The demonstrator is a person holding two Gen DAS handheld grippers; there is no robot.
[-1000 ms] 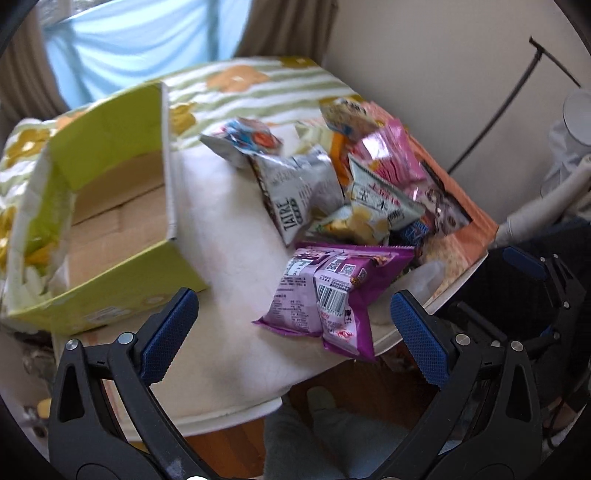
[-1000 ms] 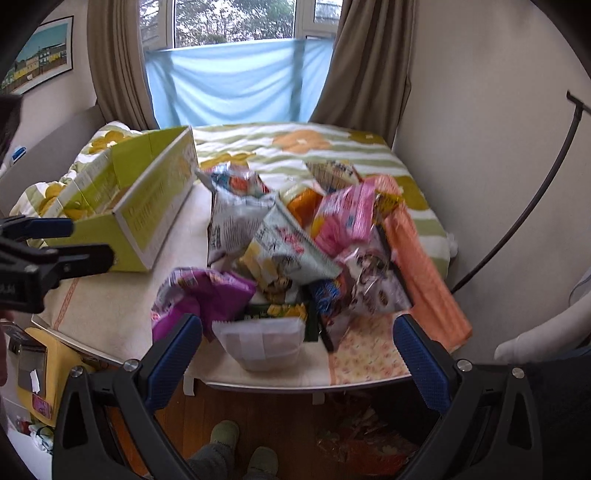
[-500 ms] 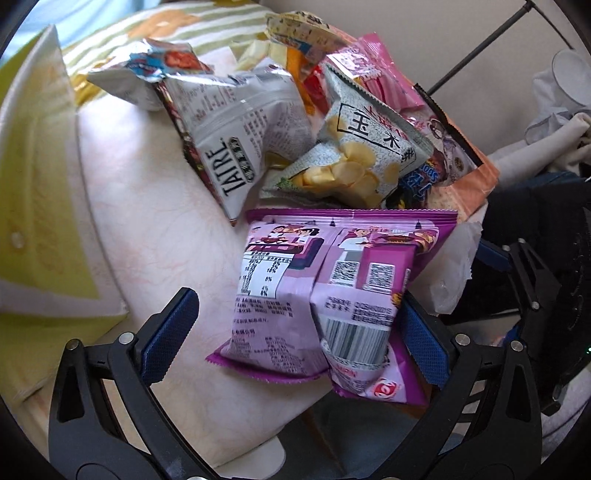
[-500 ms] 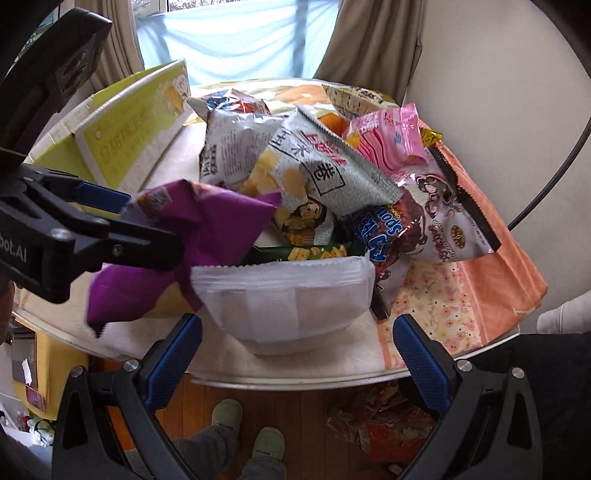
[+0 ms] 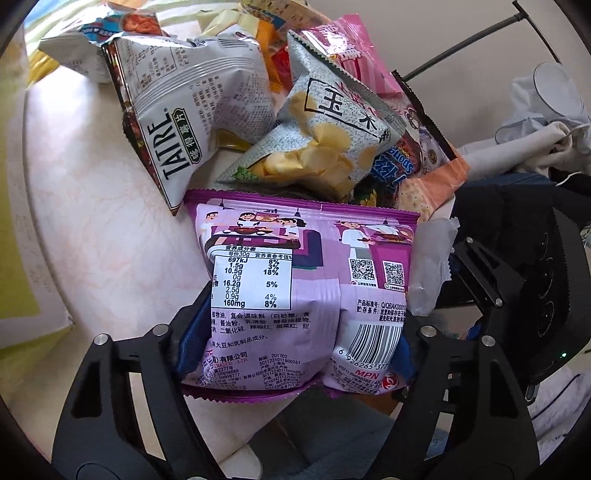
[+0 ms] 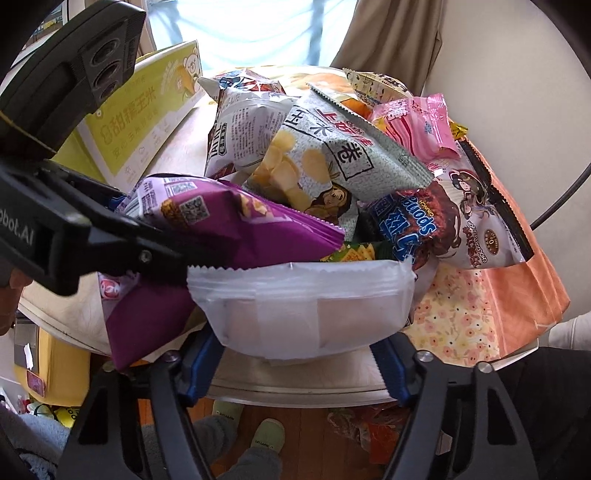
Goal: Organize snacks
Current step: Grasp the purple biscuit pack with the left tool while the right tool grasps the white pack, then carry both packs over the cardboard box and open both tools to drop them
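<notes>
Purple snack bag (image 5: 306, 295) sits clamped in left gripper (image 5: 295, 339); right gripper (image 6: 295, 365) squeezes white packet (image 6: 299, 306).

Soft daylight comes from the window (image 6: 255, 33) at the top of the right wrist view, where the pane is washed out to pale blue-white. The snack bags (image 5: 207, 103) carry mild glare on their foil. Both views are sharp at the centre; the fisheye bends the edges into a dark round border. Under the worktop (image 6: 303, 387) the floor is dim.
</notes>
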